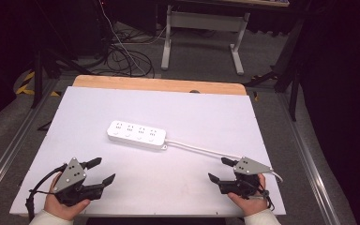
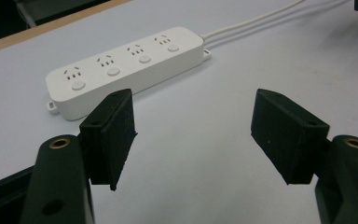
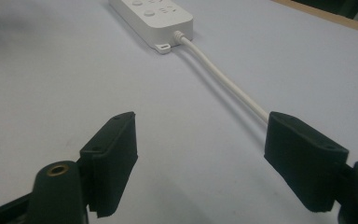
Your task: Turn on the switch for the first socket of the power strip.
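Observation:
A white power strip [image 1: 136, 134] with several sockets and round buttons lies near the middle of the white table top [image 1: 98, 105]. Its white cable [image 1: 201, 148] runs right toward the table's right edge. In the left gripper view the strip [image 2: 126, 67] lies ahead of the open jaws. My left gripper [image 1: 101, 171] rests at the front left, open and holding nothing. My right gripper [image 1: 219, 169] sits at the front right, open too, with the cable [image 3: 223, 81] passing just behind its right jaw in the right gripper view, where the strip's end [image 3: 154, 18] shows.
A wooden strip [image 1: 159, 85] edges the table's far side. Beyond it stand a white desk frame [image 1: 201, 37] and loose cables [image 1: 126, 58] on the floor. Metal rails [image 1: 309, 159] run along both sides of the table.

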The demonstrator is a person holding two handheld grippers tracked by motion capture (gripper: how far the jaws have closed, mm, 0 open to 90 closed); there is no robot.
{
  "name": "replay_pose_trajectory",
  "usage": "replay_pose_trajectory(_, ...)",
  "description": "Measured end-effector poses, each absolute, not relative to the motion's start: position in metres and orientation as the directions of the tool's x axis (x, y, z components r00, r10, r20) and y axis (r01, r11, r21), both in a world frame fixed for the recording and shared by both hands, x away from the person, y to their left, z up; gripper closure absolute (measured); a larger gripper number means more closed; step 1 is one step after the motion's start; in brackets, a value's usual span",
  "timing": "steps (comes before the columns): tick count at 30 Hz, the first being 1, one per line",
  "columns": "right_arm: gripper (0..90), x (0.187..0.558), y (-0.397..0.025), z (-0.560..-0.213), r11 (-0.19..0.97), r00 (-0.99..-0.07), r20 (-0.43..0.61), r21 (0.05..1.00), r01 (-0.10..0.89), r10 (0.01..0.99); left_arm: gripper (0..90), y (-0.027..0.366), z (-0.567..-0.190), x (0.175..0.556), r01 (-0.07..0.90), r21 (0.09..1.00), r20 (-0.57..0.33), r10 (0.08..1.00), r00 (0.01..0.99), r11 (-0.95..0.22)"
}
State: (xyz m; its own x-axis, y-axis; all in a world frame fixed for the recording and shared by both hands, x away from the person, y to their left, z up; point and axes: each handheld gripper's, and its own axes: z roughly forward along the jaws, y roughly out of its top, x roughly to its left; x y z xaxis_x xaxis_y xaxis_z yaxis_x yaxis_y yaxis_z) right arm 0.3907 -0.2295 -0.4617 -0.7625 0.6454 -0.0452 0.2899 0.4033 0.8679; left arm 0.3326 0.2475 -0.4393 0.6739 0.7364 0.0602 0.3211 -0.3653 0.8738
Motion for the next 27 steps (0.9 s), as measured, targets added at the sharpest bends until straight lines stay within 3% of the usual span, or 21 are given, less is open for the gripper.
replay_pose_trajectory(10,26.2,0.390,-0.228,-0.463,0.411,-0.765,-0.047,0.863,0.292,0.642,29.7,0.244,-0.426,0.342,0.359,0.872,0.000,0.734,0.679,-0.332)
replay_pose_trajectory(27,26.2,0.387,-0.232,-0.466,0.413,-0.759,-0.039,0.856,0.310,0.650,29.2,0.224,-0.399,0.364,0.358,0.857,0.022,0.719,0.694,-0.371)
